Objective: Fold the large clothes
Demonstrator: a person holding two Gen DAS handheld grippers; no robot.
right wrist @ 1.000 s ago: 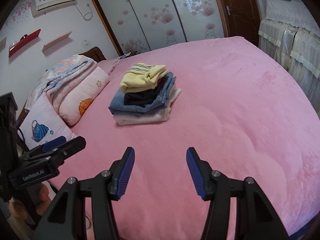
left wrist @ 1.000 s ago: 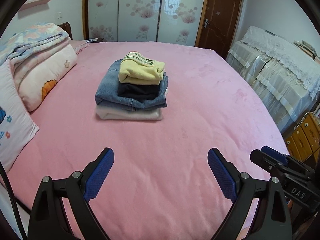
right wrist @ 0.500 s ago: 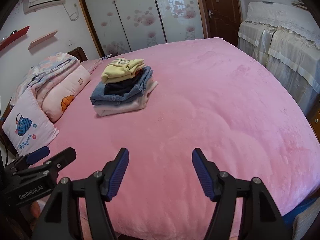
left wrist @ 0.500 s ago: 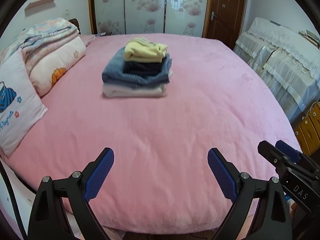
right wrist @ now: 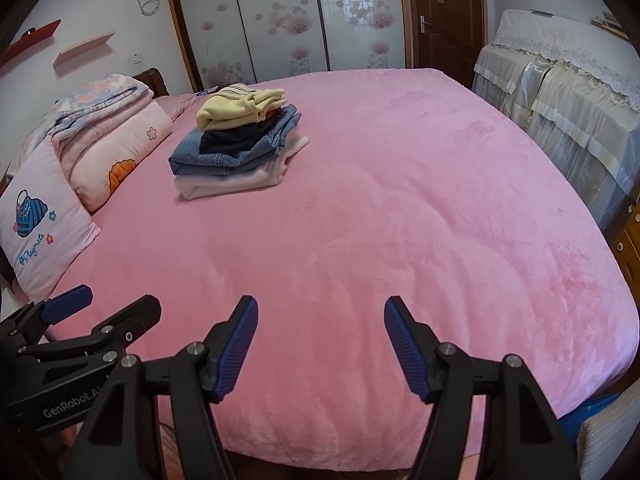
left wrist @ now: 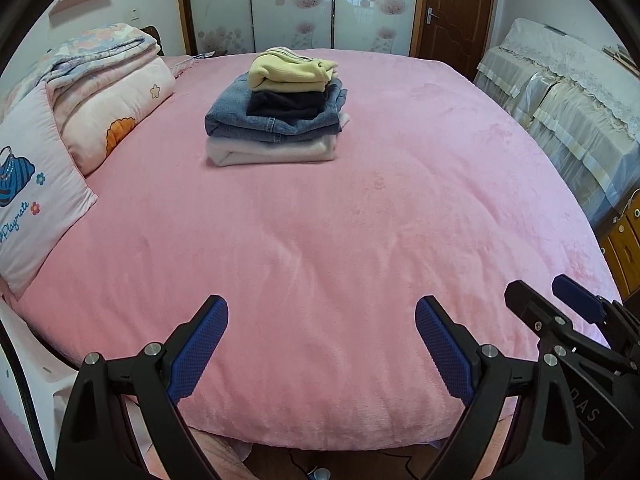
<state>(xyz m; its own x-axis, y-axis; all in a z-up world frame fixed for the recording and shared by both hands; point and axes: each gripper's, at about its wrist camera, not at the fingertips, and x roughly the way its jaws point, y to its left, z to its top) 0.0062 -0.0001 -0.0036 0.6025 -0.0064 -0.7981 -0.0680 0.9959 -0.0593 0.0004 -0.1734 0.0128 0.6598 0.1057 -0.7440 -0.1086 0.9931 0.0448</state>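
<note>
A stack of folded clothes [left wrist: 276,116] sits on the pink bed [left wrist: 340,248] at the far middle: a yellow top, a dark garment, blue jeans and a pale pink piece at the bottom. It also shows in the right wrist view [right wrist: 236,148]. My left gripper [left wrist: 322,340] is open and empty above the bed's near edge. My right gripper [right wrist: 320,344] is open and empty too, beside the left one. Each gripper appears at the edge of the other's view.
Pillows [left wrist: 36,208] and a folded quilt [left wrist: 108,76] lie along the bed's left side. Covered furniture [left wrist: 568,100] stands to the right. Sliding wardrobe doors [left wrist: 296,4] and a brown door [left wrist: 452,8] are behind the bed.
Both grippers have pulled back from the bed toward its near edge; the stack looks farther away and the bed's front edge has come into view.
</note>
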